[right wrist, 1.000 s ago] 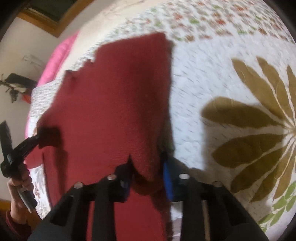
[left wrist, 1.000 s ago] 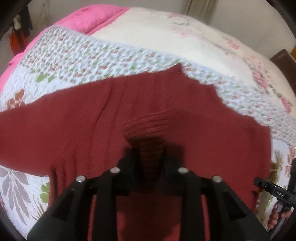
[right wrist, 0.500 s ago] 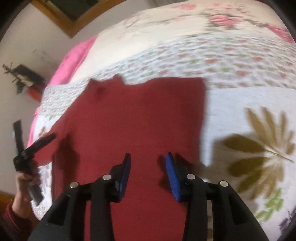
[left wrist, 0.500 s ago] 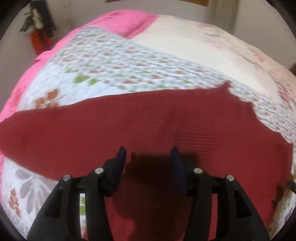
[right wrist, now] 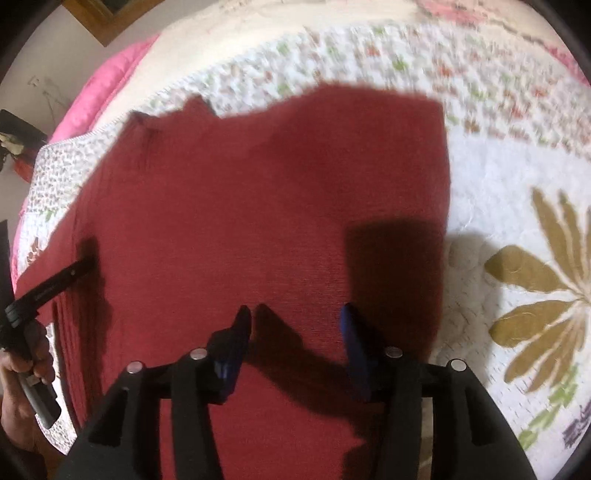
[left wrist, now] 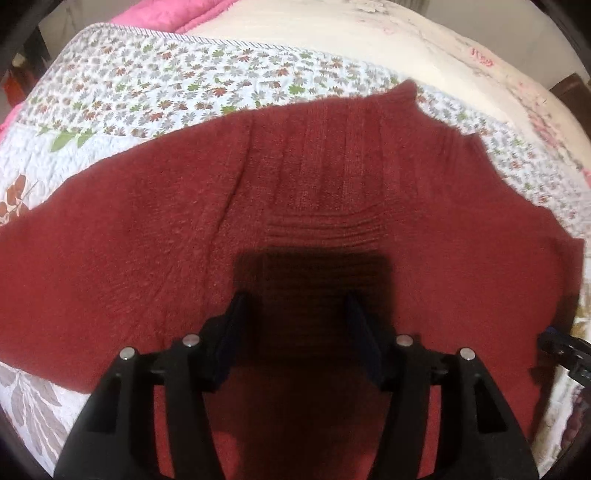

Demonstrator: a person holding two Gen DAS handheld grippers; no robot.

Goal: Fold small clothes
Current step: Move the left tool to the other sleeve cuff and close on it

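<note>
A dark red knitted sweater [left wrist: 332, 192] lies spread flat on the floral quilt [left wrist: 155, 77] of a bed. The left tool [left wrist: 295, 306] hovers over its ribbed part, jaws wide and empty. The right tool [right wrist: 295, 317], also wide and empty, hovers with the sweater's straight edge at its two o'clock.

Domestic bedroom, seen from two hand-held wrist cameras.
The work surface is a made bed covered by a white quilt [left wrist: 155, 77] printed with small flowers and large leaf motifs [right wrist: 535, 273]; a cream floral bedspread [left wrist: 332, 33] and a pink blanket [right wrist: 99, 88] lie beyond it. A dark red knitted sweater [left wrist: 332, 192] is spread flat on the quilt. Plain pale walls with a wood-framed fitting [right wrist: 107, 18] stand behind the bed, and dark wooden furniture [left wrist: 570, 88] shows at one edge. The soft furnishings and household textiles mark a private home, not a workplace.
</note>
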